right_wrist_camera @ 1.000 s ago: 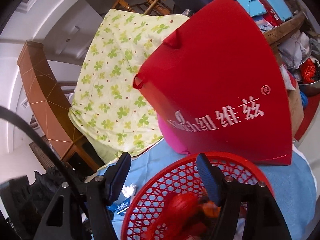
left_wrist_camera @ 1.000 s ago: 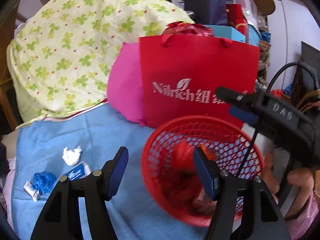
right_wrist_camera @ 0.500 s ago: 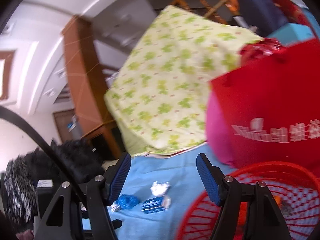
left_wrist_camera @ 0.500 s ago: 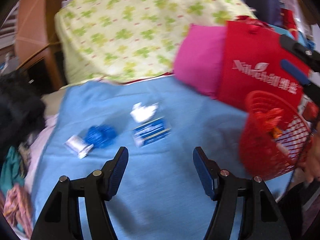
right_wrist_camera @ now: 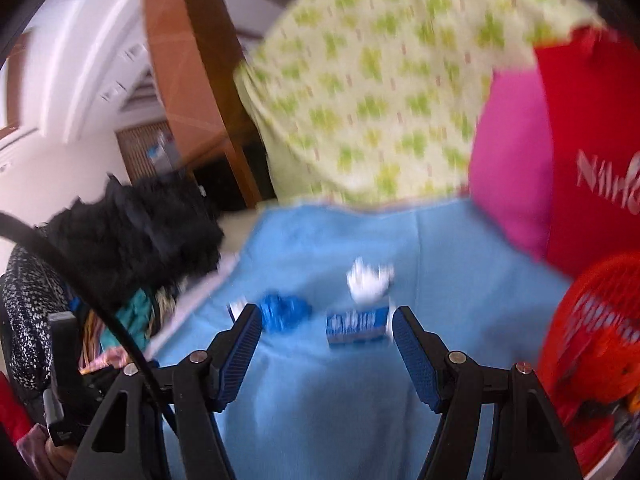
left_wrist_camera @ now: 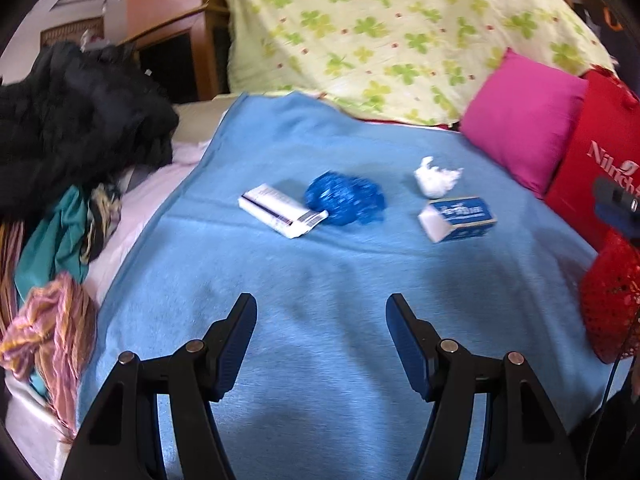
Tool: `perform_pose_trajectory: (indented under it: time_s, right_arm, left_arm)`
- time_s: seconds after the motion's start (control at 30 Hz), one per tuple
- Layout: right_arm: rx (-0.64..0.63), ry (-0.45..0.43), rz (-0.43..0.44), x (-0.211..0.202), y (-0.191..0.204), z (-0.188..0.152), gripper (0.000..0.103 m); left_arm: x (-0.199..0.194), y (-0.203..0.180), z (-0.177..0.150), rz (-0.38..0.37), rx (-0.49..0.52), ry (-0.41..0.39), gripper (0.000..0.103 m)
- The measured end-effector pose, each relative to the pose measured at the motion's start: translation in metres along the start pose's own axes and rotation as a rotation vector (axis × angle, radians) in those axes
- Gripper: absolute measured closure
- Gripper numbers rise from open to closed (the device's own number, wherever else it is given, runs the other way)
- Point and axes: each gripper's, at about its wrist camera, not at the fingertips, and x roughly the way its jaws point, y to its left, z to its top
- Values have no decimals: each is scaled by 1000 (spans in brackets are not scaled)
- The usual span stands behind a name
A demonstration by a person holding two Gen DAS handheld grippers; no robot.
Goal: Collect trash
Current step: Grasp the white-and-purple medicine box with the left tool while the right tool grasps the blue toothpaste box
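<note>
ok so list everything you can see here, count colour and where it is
blanket: 1, light blue, spread over the bed
wrapper: 1, white with print, left on the blanket
crumpled bag: 1, blue, touching the wrapper's right end
tissue wad: 1, white, behind the box
box: 1, blue and white, right on the blanket
mesh basket: 1, red, right edge, trash inside
pillow: 1, pink, far right
gift bag: 1, red, beside the pillow
quilt: 1, yellow-green clover print, at the back
clothes pile: black and mixed colours, left
left gripper: open, empty, above the blanket
right gripper: open, empty, facing the box
</note>
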Motion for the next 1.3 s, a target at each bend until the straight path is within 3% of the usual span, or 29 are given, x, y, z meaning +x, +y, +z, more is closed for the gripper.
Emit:
perform_pose_trajectory:
  time_s: [0.17, 0.5, 0.67, 0.8, 0.97, 1.17, 1.3]
  right_arm:
    - [89, 146, -12, 38, -16, -10, 31]
    - [124, 235, -38, 83, -17, -13, 31]
    - [234, 290, -20, 116, -37, -8, 31]
    - [416, 341, 37, 145, -65, -4, 31]
    - [562, 395, 66, 177, -84, 3, 31]
    - [655, 451, -19, 207, -96, 6, 31]
    - [587, 427, -124, 215, -92, 18, 31]
  left_arm:
    - [27, 21, 4, -14, -80, 15, 35]
    - [88, 77, 49, -13, -315, -64, 35]
    - [132, 99, 67, -72, -442, -16, 35]
    - [152, 106, 82, -71, -476, -7, 35]
    - [181, 110, 92, -92, -506, 62, 35]
    - [201, 109, 95, -110, -530, 137, 35]
    - [208, 100, 100, -103, -501, 157, 34]
